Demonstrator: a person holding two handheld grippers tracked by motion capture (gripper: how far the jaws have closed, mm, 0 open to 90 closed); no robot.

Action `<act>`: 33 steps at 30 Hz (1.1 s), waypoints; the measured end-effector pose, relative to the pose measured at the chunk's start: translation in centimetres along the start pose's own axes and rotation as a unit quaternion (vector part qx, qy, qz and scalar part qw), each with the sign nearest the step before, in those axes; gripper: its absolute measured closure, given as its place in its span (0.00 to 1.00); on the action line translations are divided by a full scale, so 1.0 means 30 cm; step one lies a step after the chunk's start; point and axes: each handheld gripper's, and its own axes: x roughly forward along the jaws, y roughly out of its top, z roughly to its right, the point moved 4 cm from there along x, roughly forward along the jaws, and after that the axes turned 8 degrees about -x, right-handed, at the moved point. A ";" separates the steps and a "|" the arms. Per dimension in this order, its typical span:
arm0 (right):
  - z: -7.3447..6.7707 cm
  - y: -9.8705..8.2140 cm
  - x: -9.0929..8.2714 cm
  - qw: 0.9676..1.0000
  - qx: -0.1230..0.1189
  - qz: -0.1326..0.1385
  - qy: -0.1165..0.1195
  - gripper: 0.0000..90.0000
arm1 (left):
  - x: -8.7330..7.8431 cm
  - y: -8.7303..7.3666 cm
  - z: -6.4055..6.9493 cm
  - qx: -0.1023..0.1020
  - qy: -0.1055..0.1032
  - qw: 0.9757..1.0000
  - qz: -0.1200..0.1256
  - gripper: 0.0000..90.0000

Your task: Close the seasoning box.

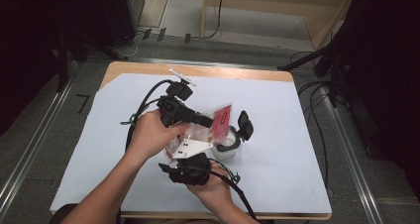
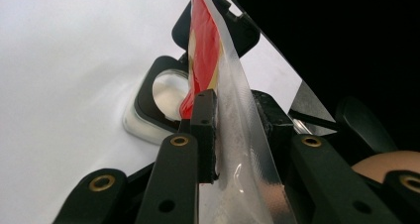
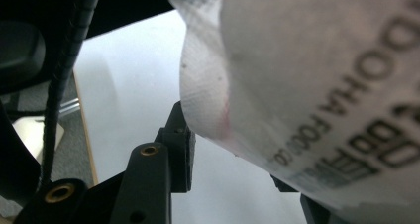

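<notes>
Above the middle of the white-covered worktop (image 1: pixel 277 149), both hands are holding a clear plastic pouch with a red printed label (image 1: pixel 214 125) just over a small white square container with a black hinged lid standing open (image 1: pixel 229 145). The left tongs (image 2: pixel 233 130) are clenched on the pouch's clear sealed edge, the film running between the pads. The right tongs (image 3: pixel 237 154) are reaching up from the person's side; the pouch's white printed face is lying between the jaws, but I cannot tell whether the pads are pressing on it. The pouch's long axis is running from the left tongs away toward the container, its red end pointing down at the open mouth. The container is lying just beyond and below the left tongs, nearer to them than to the right pair. Judgement: the coming move is turning on keeping that red end lined up over the mouth.
</notes>
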 end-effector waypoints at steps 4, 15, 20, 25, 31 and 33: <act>-0.010 -0.012 0.011 1.000 -0.013 -0.010 -0.002 0.67 | -0.003 -0.008 -0.005 0.003 0.000 1.000 -0.008 0.82; -0.022 -0.045 0.029 0.999 -0.027 -0.016 0.016 0.68 | 0.005 -0.029 -0.020 -0.006 -0.006 1.000 -0.020 0.82; -0.024 -0.058 0.034 0.999 -0.027 -0.014 0.032 0.68 | 0.012 -0.030 -0.025 -0.007 -0.006 1.000 -0.026 0.82; -0.025 -0.073 0.040 0.998 -0.021 -0.010 0.050 0.68 | 0.022 -0.029 -0.035 -0.007 -0.007 0.999 -0.030 0.82; -0.031 -0.098 0.057 0.998 -0.028 -0.009 0.051 0.68 | 0.043 -0.032 -0.046 -0.001 -0.007 0.999 -0.037 0.82; -0.033 -0.103 0.060 0.998 -0.032 -0.011 0.052 0.68 | 0.051 -0.033 -0.049 0.000 -0.007 0.999 -0.037 0.82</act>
